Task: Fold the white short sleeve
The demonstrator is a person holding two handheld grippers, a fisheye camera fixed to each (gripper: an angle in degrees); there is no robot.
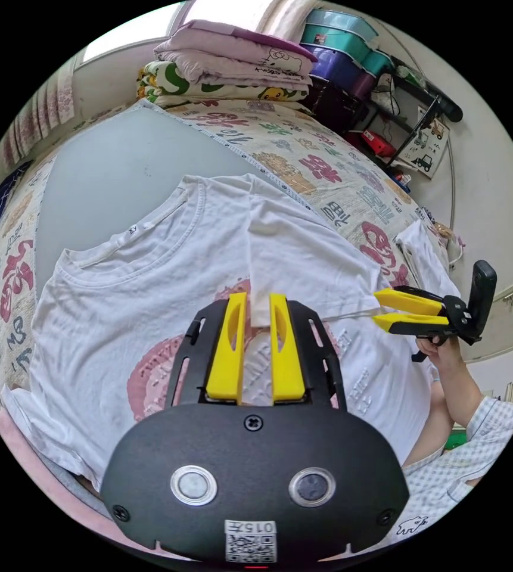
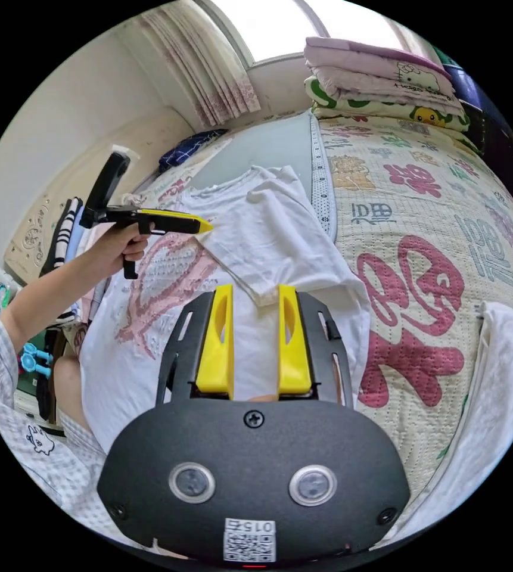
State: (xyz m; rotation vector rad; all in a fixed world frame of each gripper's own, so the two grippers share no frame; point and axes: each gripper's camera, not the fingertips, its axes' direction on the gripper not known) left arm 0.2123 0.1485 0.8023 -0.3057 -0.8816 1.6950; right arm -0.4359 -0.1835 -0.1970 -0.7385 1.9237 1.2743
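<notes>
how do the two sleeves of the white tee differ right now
The near sleeve is folded inward across the shirt's pink print, its hem lying between the left gripper jaws; the far sleeve lies spread flat outward on the bed, untouched. The right gripper is open by the folded one. Both are plain white and short.

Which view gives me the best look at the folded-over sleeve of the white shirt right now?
The right gripper view: the sleeve lies open to the camera, folded across the white shirt, its hem between the right gripper jaws. In the left gripper view the sleeve shows foreshortened, its end pinched in the left gripper.
</notes>
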